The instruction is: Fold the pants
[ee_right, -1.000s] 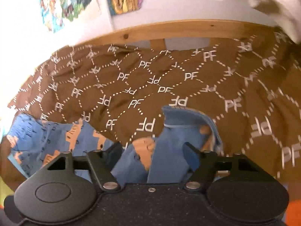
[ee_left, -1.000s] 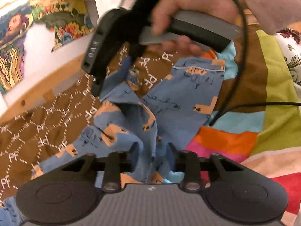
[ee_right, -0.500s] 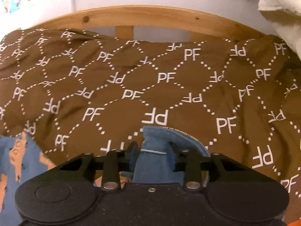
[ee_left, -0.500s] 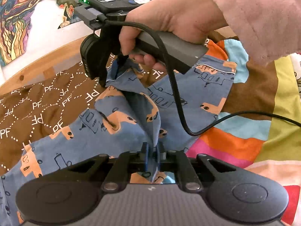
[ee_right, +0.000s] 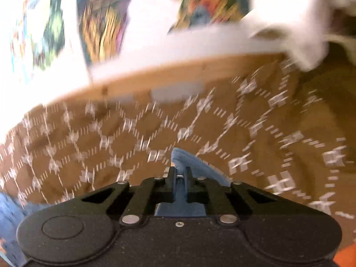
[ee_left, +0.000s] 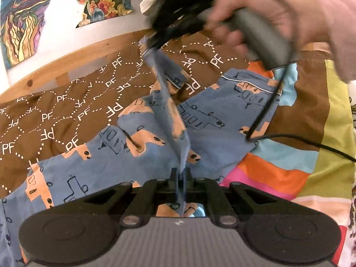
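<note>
Since earlier, both jaws clamp the lifted pants.

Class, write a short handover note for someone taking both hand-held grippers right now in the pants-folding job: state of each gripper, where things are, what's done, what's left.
Left hand-held gripper: shut on a pinch of the blue printed pants.
Right hand-held gripper: shut on another edge of the pants, raised above the brown PF blanket; its view is motion-blurred.
Pants: one strip stretched taut in the air between the grippers, the rest spread on the blanket and striped bedcover.
Done: both grasps made, edge lifted.
Left: carry the lifted part over, lay it flat, finish the folds.
</note>
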Available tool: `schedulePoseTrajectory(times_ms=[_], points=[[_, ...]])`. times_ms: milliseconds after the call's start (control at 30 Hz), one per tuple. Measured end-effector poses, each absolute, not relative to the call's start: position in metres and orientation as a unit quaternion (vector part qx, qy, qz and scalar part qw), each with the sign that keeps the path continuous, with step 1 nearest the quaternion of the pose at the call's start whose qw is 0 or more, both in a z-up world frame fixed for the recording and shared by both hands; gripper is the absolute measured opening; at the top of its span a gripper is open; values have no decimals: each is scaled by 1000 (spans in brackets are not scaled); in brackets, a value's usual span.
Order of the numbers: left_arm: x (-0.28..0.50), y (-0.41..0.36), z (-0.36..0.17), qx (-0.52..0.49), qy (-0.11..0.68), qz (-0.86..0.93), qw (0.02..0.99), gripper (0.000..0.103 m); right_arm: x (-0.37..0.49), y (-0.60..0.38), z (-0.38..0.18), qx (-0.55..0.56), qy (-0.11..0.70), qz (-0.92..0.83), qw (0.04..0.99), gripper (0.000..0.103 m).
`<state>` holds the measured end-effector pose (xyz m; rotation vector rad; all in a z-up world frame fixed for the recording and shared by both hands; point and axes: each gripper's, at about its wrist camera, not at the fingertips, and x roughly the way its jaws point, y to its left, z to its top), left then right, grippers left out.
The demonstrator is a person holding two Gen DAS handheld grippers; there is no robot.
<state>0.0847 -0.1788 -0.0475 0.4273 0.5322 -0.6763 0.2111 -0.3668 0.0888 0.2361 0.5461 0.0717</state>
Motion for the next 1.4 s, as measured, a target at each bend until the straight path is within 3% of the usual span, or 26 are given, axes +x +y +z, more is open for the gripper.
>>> schedulePoseTrajectory(times_ms=[167, 467, 633, 700, 767, 833, 900, 1000, 1067, 1133, 1200, 1300, 1400], points=[[81, -178, -45, 212, 252, -326, 886, 4, 145, -413, 95, 192, 229, 4, 954, 6], [77, -176, -48, 247, 258, -351, 866, 4, 72, -445, 30, 277, 291, -69, 913, 6], [85, -174, -46, 254, 275, -378, 847, 5, 54, -440, 12, 286, 281, -85, 912, 9], [92, -170, -40, 238, 293, -392, 839, 14, 52, -439, 8, 290, 285, -90, 909, 17], [100, -165, -31, 213, 315, -402, 833, 46, 49, -441, 7, 291, 282, -85, 910, 25], [109, -162, -19, 193, 323, -406, 833, 55, 47, -441, 8, 287, 276, -79, 914, 39], [122, -165, -4, 188, 335, -411, 827, 56, 45, -439, 9, 283, 267, -78, 918, 54], [146, -181, 22, 195, 344, -402, 826, 74, 44, -437, 11, 278, 258, -77, 922, 69], [162, -198, 44, 208, 348, -392, 826, 94, 45, -436, 12, 273, 250, -75, 926, 83], [179, -219, 63, 222, 349, -387, 824, 103, 45, -436, 14, 274, 243, -72, 928, 91], [198, -245, 71, 235, 358, -391, 815, 103, 45, -436, 15, 281, 236, -68, 928, 96], [226, -284, 64, 226, 370, -402, 806, 102, 44, -437, 15, 288, 232, -67, 927, 95], [245, -311, 48, 183, 392, -415, 800, 85, 43, -439, 14, 290, 227, -68, 927, 87]])
